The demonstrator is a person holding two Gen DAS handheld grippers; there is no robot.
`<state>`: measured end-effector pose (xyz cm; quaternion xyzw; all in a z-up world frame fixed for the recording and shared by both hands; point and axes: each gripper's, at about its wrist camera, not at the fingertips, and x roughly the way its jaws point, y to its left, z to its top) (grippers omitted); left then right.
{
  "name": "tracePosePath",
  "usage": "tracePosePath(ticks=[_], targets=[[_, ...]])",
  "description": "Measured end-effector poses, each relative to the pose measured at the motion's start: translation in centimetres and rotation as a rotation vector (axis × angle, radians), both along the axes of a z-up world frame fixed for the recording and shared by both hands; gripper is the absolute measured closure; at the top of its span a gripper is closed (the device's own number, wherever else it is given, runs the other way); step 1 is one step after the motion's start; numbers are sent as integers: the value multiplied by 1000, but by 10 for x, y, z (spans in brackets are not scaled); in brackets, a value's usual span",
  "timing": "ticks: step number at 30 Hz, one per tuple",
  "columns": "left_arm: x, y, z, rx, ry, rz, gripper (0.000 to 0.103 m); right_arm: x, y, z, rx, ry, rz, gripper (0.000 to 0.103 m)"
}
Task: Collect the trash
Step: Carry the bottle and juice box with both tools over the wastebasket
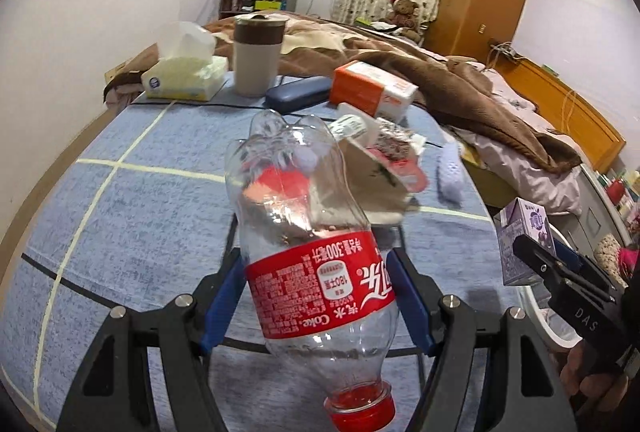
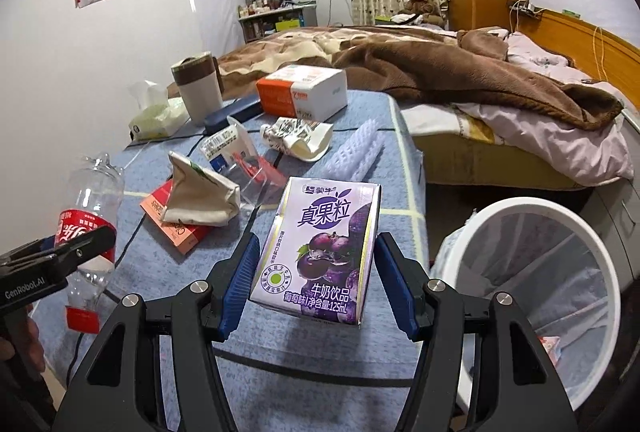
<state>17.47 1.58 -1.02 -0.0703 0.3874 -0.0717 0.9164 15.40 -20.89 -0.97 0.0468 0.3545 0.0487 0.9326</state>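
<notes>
The left claw (image 1: 320, 296) grips an empty cola bottle (image 1: 316, 256) at its red label, cap end nearest, above the blue-covered table (image 1: 132, 216); the right claw (image 2: 316, 284) grips a purple milk carton (image 2: 324, 252) above the table's right edge, beside a white lined bin (image 2: 560, 272). Mid-table lie a crumpled paper bag (image 2: 200, 200), wrappers (image 2: 296, 136) and white foam netting (image 2: 356, 152). At the far edge stand a tissue pack (image 1: 184, 76), mug (image 1: 256, 52), blue case (image 1: 300, 94) and orange-white box (image 1: 372, 88), with the bed (image 2: 500, 92) beyond.

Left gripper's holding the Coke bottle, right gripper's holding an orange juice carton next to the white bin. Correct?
Not quite. The right gripper holds a purple grape milk drink carton, not orange juice; the right wrist view shows the label. The rest stands: the left gripper grips the Coke bottle, and the white bin sits beside the carton.
</notes>
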Motion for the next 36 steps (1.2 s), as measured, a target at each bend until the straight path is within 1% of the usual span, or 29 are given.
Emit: tracePosePath(ticks=[11,19,26,30,36], targets=[[-15,-40,24,4,-66,-100,30,-27,-33,17,11,-51,-62,42],[-19,-87,37,10,-99,-218,30,-48,-72,24,-2,-70,-137,42],[-22,-142,47,6,-121,-336,30,-57,-109,21,-6,-63,-217,42],[-20,-173,48,-3,-115,-406,30,-60,-130,16,-12,-42,-257,42],[-18,-212,42,-3,-95,-478,30,-63,-155,5,-7,-6,-296,42]])
